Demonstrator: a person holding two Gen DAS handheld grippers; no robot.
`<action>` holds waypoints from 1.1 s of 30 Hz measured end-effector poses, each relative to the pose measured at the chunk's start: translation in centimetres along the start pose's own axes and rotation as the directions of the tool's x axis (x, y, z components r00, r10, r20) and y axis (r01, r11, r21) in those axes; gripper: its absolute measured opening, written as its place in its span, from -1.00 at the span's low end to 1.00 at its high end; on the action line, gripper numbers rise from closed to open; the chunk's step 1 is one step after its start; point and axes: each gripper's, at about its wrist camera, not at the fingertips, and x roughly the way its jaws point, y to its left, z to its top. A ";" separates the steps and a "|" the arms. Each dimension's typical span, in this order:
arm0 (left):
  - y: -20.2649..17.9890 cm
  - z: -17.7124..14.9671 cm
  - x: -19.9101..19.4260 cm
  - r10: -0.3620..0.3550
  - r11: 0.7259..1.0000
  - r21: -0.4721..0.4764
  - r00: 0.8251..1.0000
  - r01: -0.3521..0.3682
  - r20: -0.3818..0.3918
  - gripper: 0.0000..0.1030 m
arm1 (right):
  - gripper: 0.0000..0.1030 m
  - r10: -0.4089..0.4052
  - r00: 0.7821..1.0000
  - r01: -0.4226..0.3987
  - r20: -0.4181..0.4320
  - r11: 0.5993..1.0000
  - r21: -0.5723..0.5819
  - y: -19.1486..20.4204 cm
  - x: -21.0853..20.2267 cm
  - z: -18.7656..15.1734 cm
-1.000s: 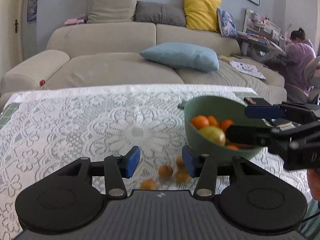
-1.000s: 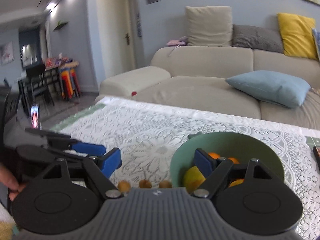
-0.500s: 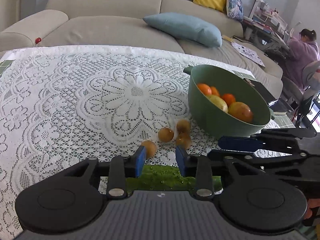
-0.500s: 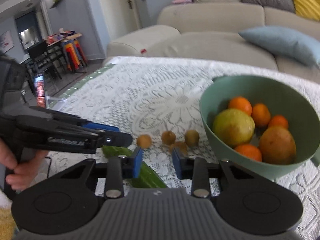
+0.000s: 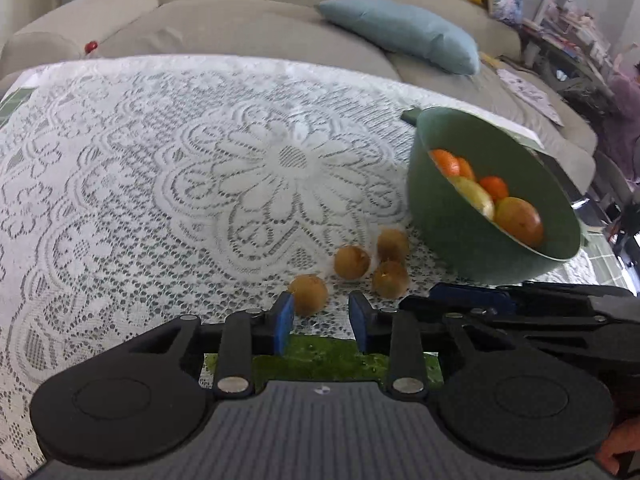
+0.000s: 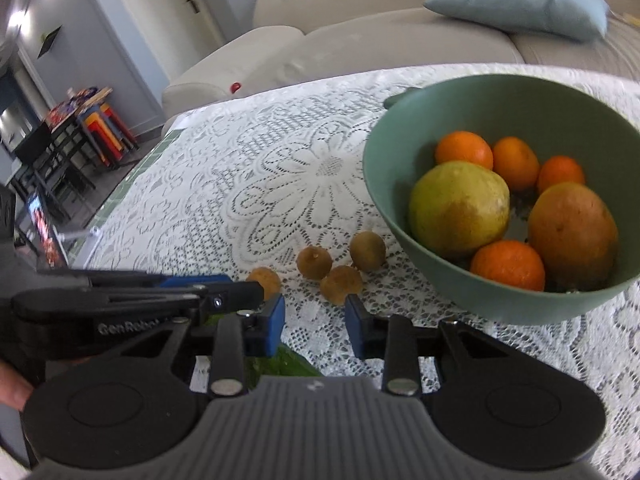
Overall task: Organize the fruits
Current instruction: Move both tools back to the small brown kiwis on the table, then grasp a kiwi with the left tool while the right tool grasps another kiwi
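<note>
A green bowl (image 5: 460, 236) (image 6: 384, 184) on the lace tablecloth holds several oranges (image 6: 464, 150), a yellow-green pear (image 6: 458, 206) and a mango (image 6: 572, 232). Several small brown fruits (image 5: 352, 261) (image 6: 314, 262) lie on the cloth just left of the bowl. A green cucumber (image 5: 324, 358) (image 6: 288, 362) lies at the near edge, under both grippers. My left gripper (image 5: 320, 320) is open and empty above the cucumber, close to one brown fruit (image 5: 308, 294). My right gripper (image 6: 314, 322) is open and empty, just short of the brown fruits.
The lace tablecloth (image 5: 160, 184) covers the table. A beige sofa (image 5: 240, 12) with a blue cushion (image 5: 400, 32) stands behind the table. The right gripper crosses the left wrist view (image 5: 520, 308) at the right; the left gripper crosses the right wrist view (image 6: 132, 296) at the left.
Both grippers have tilted down and moved closer to the table; the cucumber came into view beneath them. Their jaws are narrower than one second ago but still open.
</note>
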 end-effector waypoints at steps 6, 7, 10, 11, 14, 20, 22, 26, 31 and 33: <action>0.3 0.3 0.7 -0.014 0.999 -0.040 1.000 0.013 -0.017 -0.28 | -0.41 -0.008 1.000 0.009 -0.011 0.998 0.068 -0.4 0.6 0.2; 0.3 0.4 0.8 -0.009 0.999 -0.041 1.000 0.008 -0.017 -0.29 | -0.41 -0.007 1.000 0.008 -0.014 0.997 0.083 -0.6 0.7 0.3; 0.2 0.5 1.2 0.030 0.999 -0.040 0.999 -0.031 -0.015 -0.29 | -0.41 -0.007 1.000 0.009 -0.013 0.993 0.119 -1.0 0.8 0.3; 0.2 0.5 1.3 0.039 0.998 -0.038 0.999 -0.040 -0.014 -0.29 | -0.41 -0.008 1.000 0.010 -0.011 0.992 0.127 -1.1 0.7 0.3; 0.2 0.5 1.7 0.052 0.998 -0.040 0.998 -0.053 -0.022 -0.29 | -0.41 -0.004 1.000 0.005 -0.009 0.989 0.146 -1.3 0.8 0.3; 0.4 0.5 2.2 0.097 0.994 -0.051 0.995 -0.099 -0.038 -0.44 | -0.41 -0.019 1.000 0.019 -0.001 0.988 0.155 -1.1 1.1 0.3; 0.6 0.5 2.1 0.093 0.994 -0.061 0.995 -0.095 -0.036 -0.44 | -0.41 -0.022 1.000 0.022 -0.001 0.987 0.156 -0.8 1.3 0.3; 0.6 0.3 1.9 0.096 0.993 -0.067 0.995 -0.097 -0.031 -0.44 | -0.40 -0.061 0.998 0.060 0.003 0.987 0.148 -0.4 1.6 0.2; 0.9 0.5 1.5 0.088 0.992 -0.095 0.996 -0.089 -0.017 -0.44 | -0.40 -0.085 0.996 0.084 0.002 0.984 0.159 -0.1 2.5 0.5; 1.1 0.5 1.1 0.083 0.991 -0.108 0.997 -0.083 -0.008 -0.44 | -0.40 -0.100 0.995 0.099 0.002 0.984 0.151 0.1 2.8 0.6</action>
